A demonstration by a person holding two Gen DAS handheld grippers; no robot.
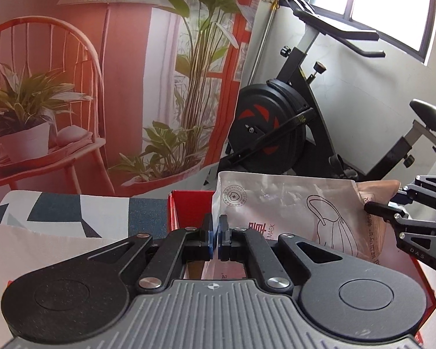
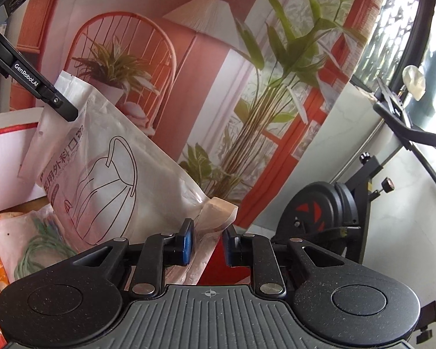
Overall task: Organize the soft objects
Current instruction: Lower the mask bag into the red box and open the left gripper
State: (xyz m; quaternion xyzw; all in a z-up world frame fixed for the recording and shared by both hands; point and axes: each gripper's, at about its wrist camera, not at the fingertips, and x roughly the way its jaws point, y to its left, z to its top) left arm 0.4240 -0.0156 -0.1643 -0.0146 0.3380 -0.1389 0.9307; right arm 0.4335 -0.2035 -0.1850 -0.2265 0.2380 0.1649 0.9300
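Observation:
A white face-mask packet [image 1: 279, 203] with a mask drawing stands upright over an open red box [image 1: 186, 200]. My left gripper [image 1: 217, 238] is shut on the packet's left edge. In the right wrist view the packet [image 2: 107, 174] leans leftward and the left gripper's finger [image 2: 58, 103] pinches its top corner. My right gripper [image 2: 207, 242] is open, its jaws on either side of the packet's pinkish lower corner [image 2: 218, 212], not clamped. The right gripper also shows in the left wrist view [image 1: 375, 210] at the packet's right end.
The box holds a clear bag with green cord [image 2: 35, 250]. A patterned blue-and-white cushion [image 1: 72, 221] lies left of the box. An exercise bike [image 1: 290, 122] stands behind on the right. A printed backdrop of a chair and plants [image 1: 101, 87] hangs behind.

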